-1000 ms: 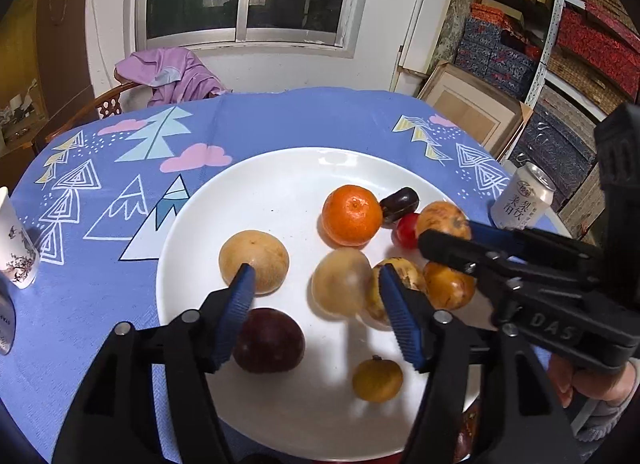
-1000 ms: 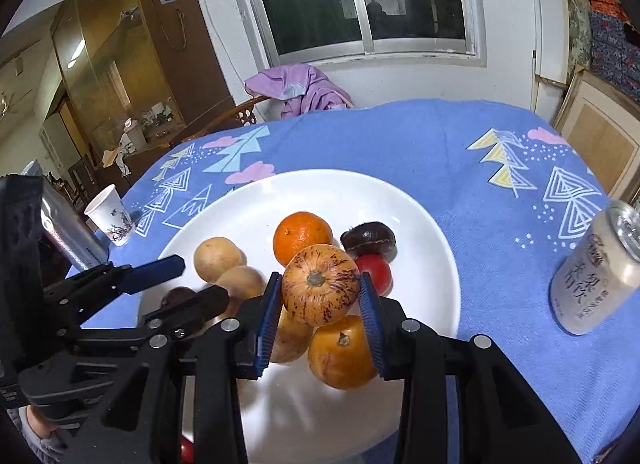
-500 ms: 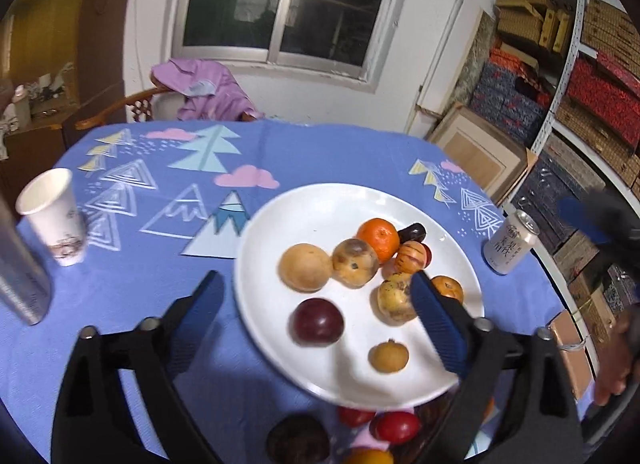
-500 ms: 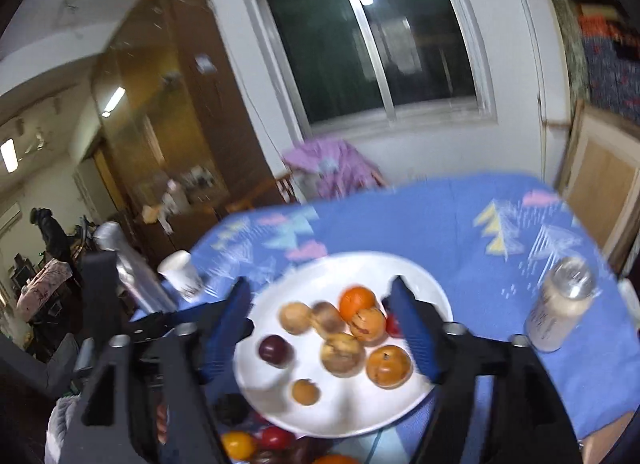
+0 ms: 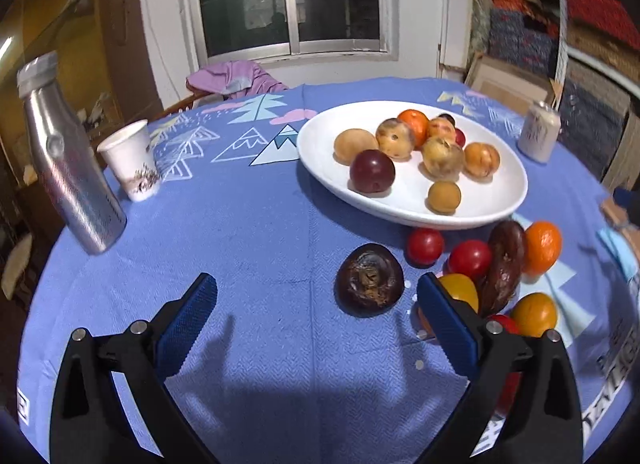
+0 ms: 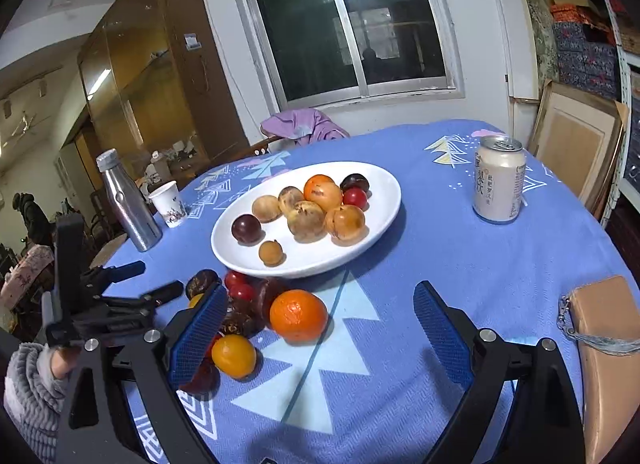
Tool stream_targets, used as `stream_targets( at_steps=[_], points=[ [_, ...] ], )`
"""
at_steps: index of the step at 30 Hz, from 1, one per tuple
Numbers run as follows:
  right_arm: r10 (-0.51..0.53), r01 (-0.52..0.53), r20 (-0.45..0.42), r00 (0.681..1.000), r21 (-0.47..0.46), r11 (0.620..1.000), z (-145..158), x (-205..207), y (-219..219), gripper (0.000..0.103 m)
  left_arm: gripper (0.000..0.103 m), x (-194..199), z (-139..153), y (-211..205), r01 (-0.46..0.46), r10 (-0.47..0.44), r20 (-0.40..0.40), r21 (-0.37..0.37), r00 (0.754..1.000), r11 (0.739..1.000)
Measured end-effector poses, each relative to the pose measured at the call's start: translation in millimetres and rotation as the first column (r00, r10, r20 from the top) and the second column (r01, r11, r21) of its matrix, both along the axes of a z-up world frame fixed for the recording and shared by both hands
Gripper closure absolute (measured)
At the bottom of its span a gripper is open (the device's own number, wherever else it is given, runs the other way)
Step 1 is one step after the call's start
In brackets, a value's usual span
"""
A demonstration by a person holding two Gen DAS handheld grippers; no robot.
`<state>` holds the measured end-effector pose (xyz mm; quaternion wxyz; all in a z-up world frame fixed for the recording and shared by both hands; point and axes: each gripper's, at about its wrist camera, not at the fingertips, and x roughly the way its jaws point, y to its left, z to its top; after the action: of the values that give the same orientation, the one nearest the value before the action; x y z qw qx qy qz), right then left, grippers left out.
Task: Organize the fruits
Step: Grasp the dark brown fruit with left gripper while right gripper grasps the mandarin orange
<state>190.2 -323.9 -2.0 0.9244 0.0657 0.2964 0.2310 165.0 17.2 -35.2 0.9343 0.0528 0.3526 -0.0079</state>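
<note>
A white plate (image 5: 506, 199) (image 6: 384, 199) holds several fruits, among them a dark plum (image 5: 372, 171) and an orange (image 6: 323, 192). Loose fruits lie on the blue cloth in front of the plate: a dark wrinkled fruit (image 5: 369, 280), red tomatoes (image 5: 469, 260), an orange (image 6: 298, 315) and a yellow fruit (image 6: 233, 356). My left gripper (image 5: 316, 320) is open and empty, low over the cloth left of the wrinkled fruit; it also shows in the right wrist view (image 6: 136, 284). My right gripper (image 6: 320, 332) is open and empty, just behind the loose orange.
A silver bottle (image 5: 68, 159) and a paper cup (image 5: 132, 159) stand at the left. A drink can (image 6: 498, 179) stands right of the plate. A tan pouch (image 6: 604, 328) lies at the right edge. A chair with purple cloth (image 6: 304, 127) is behind the table.
The right gripper released the speckled fruit onto the plate and opened. Both grippers pulled back from the plate toward the near table edge, bringing the loose fruits into view.
</note>
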Motion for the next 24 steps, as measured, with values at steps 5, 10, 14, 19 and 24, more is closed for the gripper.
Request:
stream_targets(
  at_steps=[5, 10, 14, 19, 24],
  points=[
    [0.002, -0.002, 0.001, 1.000, -0.010, 1.000, 0, -1, 2, 0.008, 0.005, 13, -4, -4, 0.008, -0.008, -0.029, -0.008, 1.000, 1.000],
    [-0.001, 0.001, -0.004, 1.000, -0.014, 1.000, 0, 0, 1, 0.008, 0.004, 31, -10, -3, -0.013, 0.011, -0.075, -0.029, 0.997, 0.999],
    [-0.004, 0.004, -0.014, 1.000, -0.020, 1.000, -2, 1, 1, 0.008, 0.004, 39, -14, 10, -0.043, 0.034, -0.112, -0.080, 0.993, 0.996],
    [-0.015, 0.014, -0.024, 1.000, -0.023, 1.000, -4, 5, -1, 0.008, 0.004, 25, -13, 25, -0.081, 0.081, -0.092, 0.008, 0.992, 0.997],
    [-0.009, 0.008, -0.031, 0.999, -0.035, 0.999, -7, 6, 2, 0.008, 0.004, 21, -13, 14, -0.025, 0.026, -0.090, 0.005, 0.996, 1.000]
  ],
)
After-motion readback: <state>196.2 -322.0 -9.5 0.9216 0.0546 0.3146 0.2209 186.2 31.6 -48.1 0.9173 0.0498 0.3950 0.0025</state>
